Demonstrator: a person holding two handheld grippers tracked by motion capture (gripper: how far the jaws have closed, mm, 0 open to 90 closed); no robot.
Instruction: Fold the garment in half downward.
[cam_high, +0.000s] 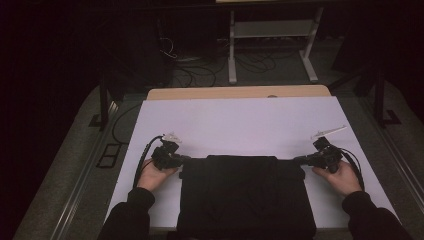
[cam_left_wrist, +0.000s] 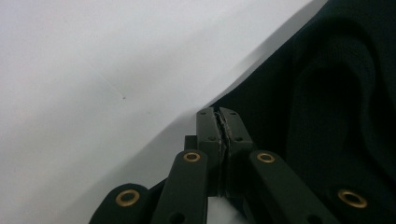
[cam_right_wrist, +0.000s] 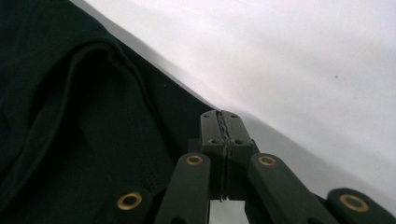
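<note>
Black garment (cam_high: 245, 195) lies flat on white table (cam_high: 240, 120); left gripper (cam_high: 184, 159) and right gripper (cam_high: 300, 160) at its top corners, jaws pressed closed, whether pinching cloth unclear, likely positioned for folding.

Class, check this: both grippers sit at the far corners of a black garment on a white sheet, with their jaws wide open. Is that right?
Not quite. The jaws are shut, not wide open: each gripper view shows its two jaws pressed together. The left gripper and right gripper do sit at the black garment's far corners on the white sheet.
</note>
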